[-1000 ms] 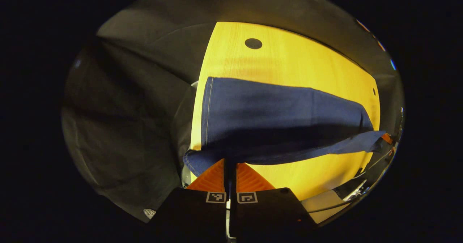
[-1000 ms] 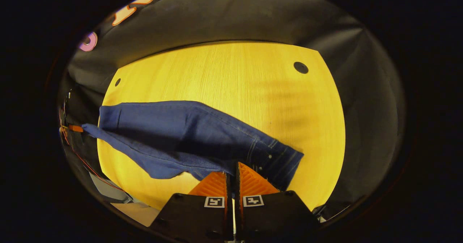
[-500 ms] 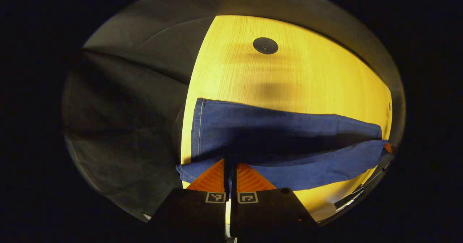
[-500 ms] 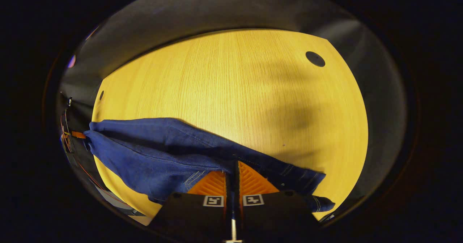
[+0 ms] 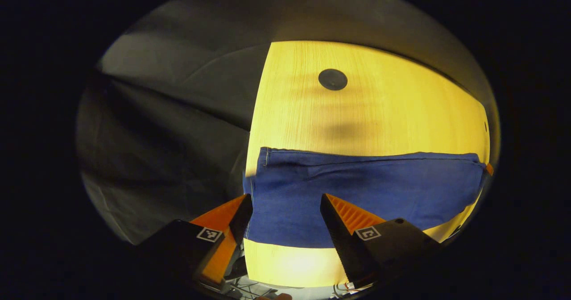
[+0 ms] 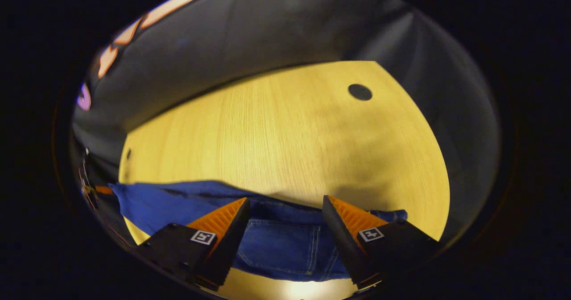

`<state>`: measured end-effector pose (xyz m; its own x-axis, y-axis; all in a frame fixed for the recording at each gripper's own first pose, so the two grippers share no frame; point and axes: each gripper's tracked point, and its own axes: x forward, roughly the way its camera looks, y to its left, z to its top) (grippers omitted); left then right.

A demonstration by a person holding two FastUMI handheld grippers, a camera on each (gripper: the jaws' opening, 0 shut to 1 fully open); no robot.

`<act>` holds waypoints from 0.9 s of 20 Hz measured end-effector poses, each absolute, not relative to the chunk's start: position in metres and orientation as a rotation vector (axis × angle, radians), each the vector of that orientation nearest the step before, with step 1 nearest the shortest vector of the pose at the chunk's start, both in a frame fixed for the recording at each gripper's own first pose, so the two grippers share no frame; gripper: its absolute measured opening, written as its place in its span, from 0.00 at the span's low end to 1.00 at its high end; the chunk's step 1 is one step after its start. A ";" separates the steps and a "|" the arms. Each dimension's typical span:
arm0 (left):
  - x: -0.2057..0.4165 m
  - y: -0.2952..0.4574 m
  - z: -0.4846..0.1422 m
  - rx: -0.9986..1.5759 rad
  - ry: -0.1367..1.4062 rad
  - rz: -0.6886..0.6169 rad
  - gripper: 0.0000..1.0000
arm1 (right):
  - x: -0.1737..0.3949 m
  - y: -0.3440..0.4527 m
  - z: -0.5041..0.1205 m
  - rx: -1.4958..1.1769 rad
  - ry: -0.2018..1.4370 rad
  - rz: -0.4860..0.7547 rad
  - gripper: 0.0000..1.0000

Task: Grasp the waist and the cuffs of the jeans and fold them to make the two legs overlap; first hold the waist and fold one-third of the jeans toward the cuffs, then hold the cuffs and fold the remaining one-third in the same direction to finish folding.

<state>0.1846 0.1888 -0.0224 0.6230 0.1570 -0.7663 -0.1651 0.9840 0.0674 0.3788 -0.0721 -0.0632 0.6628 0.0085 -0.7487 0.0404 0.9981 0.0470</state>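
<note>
**Letting go after the lengthwise fold: where the next grip could slip**

Judging from how the jeans (image 5: pixel 357 193) lie, the two legs already overlap in one long band on the wooden table (image 5: pixel 379 112), on the near side of the dark round hole (image 5: pixel 333 79) in the tabletop. The left gripper (image 5: pixel 285 206) hangs over the cuff end with its fingers spread wide and nothing between them. The right gripper (image 6: pixel 285 208) hangs over the waist end, where a back pocket's stitching shows on the jeans (image 6: pixel 281 246), its fingers likewise apart and empty.

The risk now lies in the thirds fold. The top leg looks slightly offset from the one beneath at the cuff end, on the side toward the hole, so a pinch that catches only the upper layer at the waist would probably drag it off the lower one and undo the overlap. The cuff end also sits at the table's edge, far from the hole; a pull that way might slide the cloth off.

Half a second earlier both grippers were clamped on the denim and the upper leg was held raised above the lower one, casting a shadow. Now both have released, the fabric has settled flat, and the waist edge has dropped under the right gripper.
</note>
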 end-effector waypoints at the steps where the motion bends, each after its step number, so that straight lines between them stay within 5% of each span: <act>1: 0.182 0.186 -0.020 -0.025 0.862 0.175 0.90 | 0.377 -0.080 -0.050 0.086 0.814 -0.038 1.00; 11: 0.154 0.166 -0.035 -0.116 0.777 0.074 0.92 | 0.299 -0.161 -0.077 0.194 0.857 -0.269 0.99; 18: 0.129 0.146 -0.057 -0.213 0.803 0.063 0.93 | 0.281 -0.176 -0.115 0.232 0.947 -0.262 0.99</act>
